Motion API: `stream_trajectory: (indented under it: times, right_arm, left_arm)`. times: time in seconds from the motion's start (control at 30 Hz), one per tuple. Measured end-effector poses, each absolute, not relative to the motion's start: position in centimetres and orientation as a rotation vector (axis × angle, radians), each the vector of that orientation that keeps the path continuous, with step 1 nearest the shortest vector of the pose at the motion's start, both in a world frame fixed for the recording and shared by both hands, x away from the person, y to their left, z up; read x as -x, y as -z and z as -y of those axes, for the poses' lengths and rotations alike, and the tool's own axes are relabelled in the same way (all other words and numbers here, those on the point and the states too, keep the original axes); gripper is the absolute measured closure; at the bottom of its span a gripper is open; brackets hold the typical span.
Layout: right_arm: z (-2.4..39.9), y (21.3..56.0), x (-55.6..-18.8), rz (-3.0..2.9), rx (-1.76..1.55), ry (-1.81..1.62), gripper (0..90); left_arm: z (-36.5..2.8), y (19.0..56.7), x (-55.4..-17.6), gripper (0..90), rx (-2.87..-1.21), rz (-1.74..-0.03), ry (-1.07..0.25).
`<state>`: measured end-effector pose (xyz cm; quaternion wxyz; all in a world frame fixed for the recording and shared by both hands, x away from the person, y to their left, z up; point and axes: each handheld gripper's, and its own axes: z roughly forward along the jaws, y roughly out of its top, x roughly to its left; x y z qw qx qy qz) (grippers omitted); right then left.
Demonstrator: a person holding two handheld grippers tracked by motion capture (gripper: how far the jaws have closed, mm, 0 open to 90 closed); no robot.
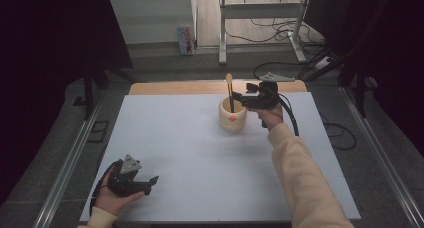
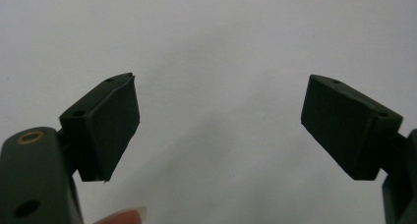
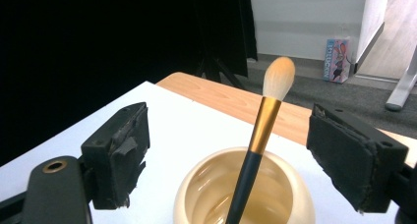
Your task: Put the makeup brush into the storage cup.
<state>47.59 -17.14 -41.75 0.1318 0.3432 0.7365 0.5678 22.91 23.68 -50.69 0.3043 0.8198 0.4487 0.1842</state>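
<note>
In the high view the person's right arm reaches far forward over the table (image 1: 175, 153), and the right hand (image 1: 270, 115) holds the right gripper (image 1: 239, 99) just beside the cup (image 1: 232, 115), at the cup's right side. The gripper points to the left, toward the brush (image 1: 229, 90) that stands in the cup. In the right gripper view the two jaws stand wide apart and hold nothing; the brush (image 3: 258, 135) rises between them but farther away, touching neither jaw. The brush leans a little, with its pale bristle head up and its dark handle down inside the cup (image 3: 246, 192), which is cream coloured and round.

The left hand (image 1: 112, 198) rests low at the near left corner of the table, holding the left gripper (image 1: 150, 183), which points to the right. In the left gripper view its jaws are also spread wide, with only the bare white surface (image 2: 216, 47) between them. A fingertip (image 2: 123, 216) shows at the bottom edge.

The cup stands near the far edge of the white surface, where a strip of wood (image 1: 175, 88) shows behind it. Between the two grippers the table is wide and free. The two grippers are well apart.
</note>
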Motion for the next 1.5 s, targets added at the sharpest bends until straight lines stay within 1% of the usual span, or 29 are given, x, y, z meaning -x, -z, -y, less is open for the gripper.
stream_trajectory:
  times: [0.47, 0.93, 1.5]
  right_arm:
    - [17.5, 40.5, -45.4, -2.190, -0.951, -1.584, 15.8]
    - [19.6, 41.8, -43.3, -2.204, -0.953, -1.566, 15.6]
    - [21.8, 41.6, -39.3, -2.231, -0.915, -1.559, 15.0]
  left_arm:
    - [-24.0, 50.6, -22.7, 15.3, -2.167, -1.191, -0.496]
    - [-24.1, 50.7, -22.8, 15.1, -2.159, -1.200, -0.491]
    - [-23.8, 50.5, -23.0, 15.0, -2.169, -1.190, -0.494]
